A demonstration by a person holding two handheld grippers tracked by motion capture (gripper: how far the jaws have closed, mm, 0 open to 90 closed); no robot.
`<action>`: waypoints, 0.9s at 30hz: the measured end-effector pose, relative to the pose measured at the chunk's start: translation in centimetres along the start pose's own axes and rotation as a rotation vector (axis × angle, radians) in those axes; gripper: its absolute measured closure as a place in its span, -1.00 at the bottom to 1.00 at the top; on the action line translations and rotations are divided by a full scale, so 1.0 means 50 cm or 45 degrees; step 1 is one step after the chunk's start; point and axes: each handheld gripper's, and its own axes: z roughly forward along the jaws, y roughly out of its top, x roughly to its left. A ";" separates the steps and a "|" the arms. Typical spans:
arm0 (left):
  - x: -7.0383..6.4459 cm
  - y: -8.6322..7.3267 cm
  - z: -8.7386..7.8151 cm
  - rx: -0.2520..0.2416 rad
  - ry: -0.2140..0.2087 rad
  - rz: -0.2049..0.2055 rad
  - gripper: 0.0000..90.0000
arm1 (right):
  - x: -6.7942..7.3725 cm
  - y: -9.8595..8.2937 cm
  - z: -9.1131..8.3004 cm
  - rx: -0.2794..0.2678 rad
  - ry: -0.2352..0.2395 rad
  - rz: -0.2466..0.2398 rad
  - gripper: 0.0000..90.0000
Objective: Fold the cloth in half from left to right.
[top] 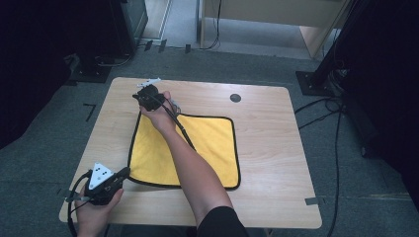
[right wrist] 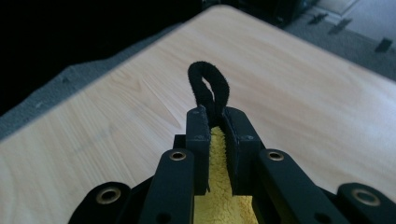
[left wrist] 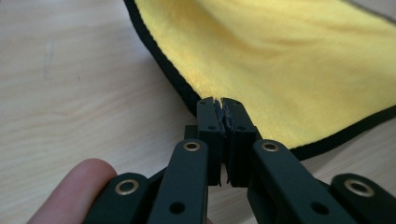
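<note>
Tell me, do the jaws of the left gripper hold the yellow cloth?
No, the left gripper is shut on nothing, just short of the yellow cloth's black edge.

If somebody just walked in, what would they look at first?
Probably the bright yellow cloth with its black edge, lying flat in the middle of the wooden table. Next, the right claw at the cloth's far left corner, pinching the yellow fabric with its little black loop poking out. The left claw is shut with its tips at the cloth's near left corner.
</note>
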 end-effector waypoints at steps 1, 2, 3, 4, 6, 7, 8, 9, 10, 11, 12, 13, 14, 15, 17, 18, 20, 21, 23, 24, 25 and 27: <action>-0.003 0.004 -0.005 -0.015 -0.015 -0.004 0.94 | 0.001 0.005 -0.009 -0.016 0.002 -0.010 0.81; -0.010 0.007 -0.009 -0.027 -0.024 -0.001 0.94 | 0.000 0.008 -0.018 -0.025 0.012 -0.014 0.81; -0.019 0.011 -0.010 -0.035 -0.033 0.007 0.94 | -0.004 0.010 -0.028 -0.035 0.019 -0.013 0.81; -0.033 0.016 -0.009 -0.042 -0.045 0.028 0.94 | -0.011 0.009 -0.038 -0.044 0.033 -0.003 0.81; -0.055 0.025 -0.005 -0.047 -0.074 0.052 0.94 | -0.029 0.003 -0.061 -0.061 0.062 0.028 0.81; -0.068 0.030 -0.002 -0.049 -0.092 0.062 0.94 | -0.040 -0.002 -0.074 -0.067 0.079 0.050 0.81; -0.081 0.036 0.002 -0.053 -0.109 0.072 0.94 | -0.050 -0.007 -0.087 -0.076 0.087 0.062 0.81; -0.094 0.042 0.008 -0.057 -0.130 0.078 0.94 | -0.062 -0.014 -0.101 -0.077 0.083 0.057 0.81; -0.108 0.048 0.015 -0.055 -0.155 0.083 0.94 | -0.073 -0.021 -0.116 -0.075 0.073 0.055 0.81; -0.119 0.053 0.021 -0.054 -0.174 0.083 0.94 | -0.087 -0.028 -0.131 -0.076 0.065 0.050 0.81; -0.137 0.061 0.032 -0.051 -0.206 0.090 0.94 | -0.098 -0.035 -0.142 -0.077 0.057 0.050 0.81; -0.154 0.067 0.042 -0.046 -0.229 0.104 0.94 | -0.118 -0.046 -0.162 -0.075 0.046 0.048 0.81; -0.171 0.073 0.054 -0.038 -0.248 0.124 0.94 | -0.136 -0.056 -0.177 -0.073 0.037 0.057 0.81; -0.193 0.080 0.070 -0.028 -0.270 0.145 0.94 | -0.154 -0.067 -0.192 -0.067 0.027 0.068 0.81; -0.223 0.088 0.094 -0.010 -0.306 0.165 0.94 | -0.190 -0.090 -0.224 -0.061 -0.009 0.084 0.81; -0.236 0.091 0.105 -0.002 -0.320 0.180 0.94 | -0.209 -0.102 -0.238 -0.060 -0.023 0.096 0.80; -0.274 0.097 0.133 0.022 -0.363 0.204 0.94 | -0.239 -0.125 -0.261 -0.052 -0.048 0.124 0.80; -0.285 0.098 0.141 0.030 -0.375 0.215 0.94 | -0.259 -0.143 -0.274 -0.043 -0.060 0.136 0.80; -0.315 0.098 0.164 0.058 -0.403 0.242 0.94 | -0.287 -0.171 -0.291 -0.026 -0.081 0.149 0.80; -0.331 0.097 0.177 0.075 -0.418 0.251 0.94 | -0.296 -0.182 -0.296 -0.019 -0.090 0.161 0.80; -0.343 0.096 0.187 0.086 -0.423 0.261 0.94 | -0.311 -0.199 -0.304 -0.010 -0.100 0.173 0.80; -0.362 0.096 0.204 0.102 -0.435 0.272 0.94 | -0.335 -0.227 -0.313 -0.003 -0.121 0.205 0.80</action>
